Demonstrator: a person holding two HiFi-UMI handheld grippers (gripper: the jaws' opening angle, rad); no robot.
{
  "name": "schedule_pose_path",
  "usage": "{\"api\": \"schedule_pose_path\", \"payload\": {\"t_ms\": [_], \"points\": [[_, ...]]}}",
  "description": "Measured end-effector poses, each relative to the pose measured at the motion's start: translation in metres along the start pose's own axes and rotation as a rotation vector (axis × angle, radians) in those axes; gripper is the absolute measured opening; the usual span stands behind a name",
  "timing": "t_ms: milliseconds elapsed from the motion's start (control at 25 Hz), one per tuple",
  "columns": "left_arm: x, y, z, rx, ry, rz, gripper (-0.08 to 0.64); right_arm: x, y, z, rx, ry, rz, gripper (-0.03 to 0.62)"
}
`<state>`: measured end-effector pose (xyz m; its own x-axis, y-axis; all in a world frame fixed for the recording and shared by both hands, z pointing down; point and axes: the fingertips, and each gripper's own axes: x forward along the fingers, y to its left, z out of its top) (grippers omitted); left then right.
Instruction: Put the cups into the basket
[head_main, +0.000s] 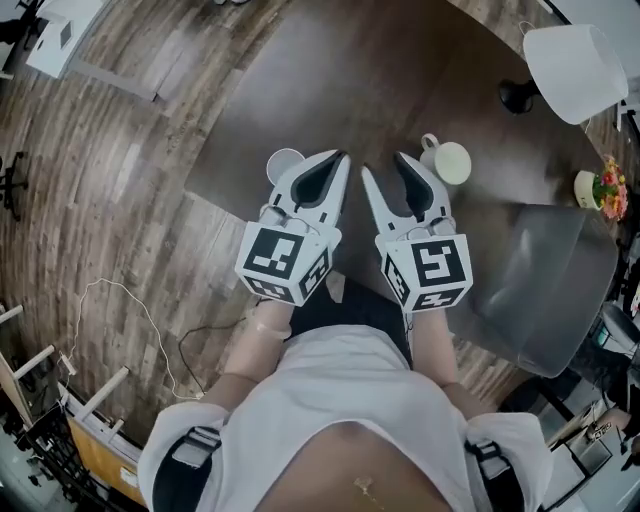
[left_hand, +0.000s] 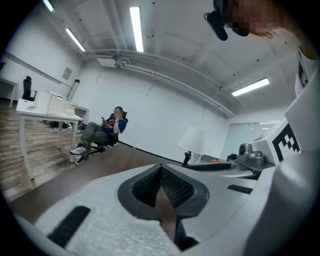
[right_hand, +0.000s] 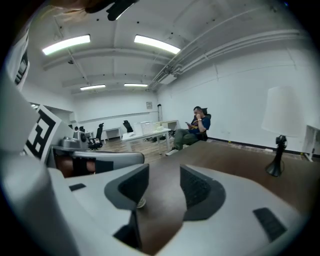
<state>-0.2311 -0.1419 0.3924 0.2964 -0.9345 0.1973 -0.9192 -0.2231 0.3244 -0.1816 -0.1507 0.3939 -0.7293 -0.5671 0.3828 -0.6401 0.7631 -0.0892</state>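
The left gripper (head_main: 342, 158) is held clenched over the dark brown table (head_main: 330, 80). Its jaws are pressed together with nothing between them, as is seen in the left gripper view (left_hand: 161, 172). A white cup (head_main: 283, 163) stands just beside this gripper on its outer, left side and is partly covered by its body. The right gripper (head_main: 386, 168) is held just beside the left one with its jaws released and parted. Only bare tabletop is seen between them in the right gripper view (right_hand: 162, 186). A cream cup (head_main: 448, 161) with a handle is placed near the right gripper's tips, on its right. The grey basket (head_main: 560, 270) is set further to the right of that gripper, apart from both cups. A white-shaded lamp (head_main: 573, 58) and a small flower pot (head_main: 605, 188) are found beyond the basket. A seated person (right_hand: 194, 127) is seen far ahead of both grippers.
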Motion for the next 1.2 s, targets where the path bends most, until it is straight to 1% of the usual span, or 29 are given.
{"api": "schedule_pose_path", "payload": {"t_ms": [80,120,240,360,440,560,640,760,840,1040,1120,1200], "points": [[-0.018,0.023,0.000,-0.010,-0.017,0.083,0.011,0.014,0.021,-0.009,-0.002,0.047,0.087,0.261],[-0.027,0.033,-0.001,-0.018,-0.024,0.118,0.011,0.021,0.030,-0.015,-0.010,0.070,0.121,0.285],[-0.047,0.064,-0.004,-0.044,-0.042,0.203,0.011,0.042,0.054,-0.029,-0.053,0.132,0.203,0.333],[-0.065,0.089,-0.009,-0.066,-0.048,0.281,0.011,0.061,0.078,-0.041,-0.089,0.185,0.281,0.357],[-0.077,0.102,-0.016,-0.086,-0.048,0.330,0.011,0.073,0.091,-0.051,-0.112,0.217,0.317,0.367],[-0.094,0.120,-0.029,-0.135,-0.044,0.393,0.011,0.095,0.102,-0.070,-0.133,0.263,0.333,0.373],[-0.104,0.131,-0.035,-0.163,-0.041,0.421,0.011,0.109,0.106,-0.082,-0.158,0.301,0.332,0.380],[-0.117,0.145,-0.040,-0.182,-0.040,0.457,0.011,0.125,0.115,-0.093,-0.231,0.337,0.336,0.383],[-0.124,0.149,-0.046,-0.192,-0.039,0.479,0.011,0.130,0.121,-0.099,-0.255,0.355,0.348,0.385],[-0.132,0.158,-0.054,-0.218,-0.041,0.504,0.011,0.143,0.125,-0.107,-0.309,0.367,0.326,0.384],[-0.138,0.160,-0.053,-0.221,-0.041,0.510,0.011,0.143,0.128,-0.108,-0.336,0.382,0.328,0.383],[-0.141,0.161,-0.054,-0.224,-0.042,0.514,0.011,0.141,0.131,-0.111,-0.337,0.399,0.342,0.383]]}}
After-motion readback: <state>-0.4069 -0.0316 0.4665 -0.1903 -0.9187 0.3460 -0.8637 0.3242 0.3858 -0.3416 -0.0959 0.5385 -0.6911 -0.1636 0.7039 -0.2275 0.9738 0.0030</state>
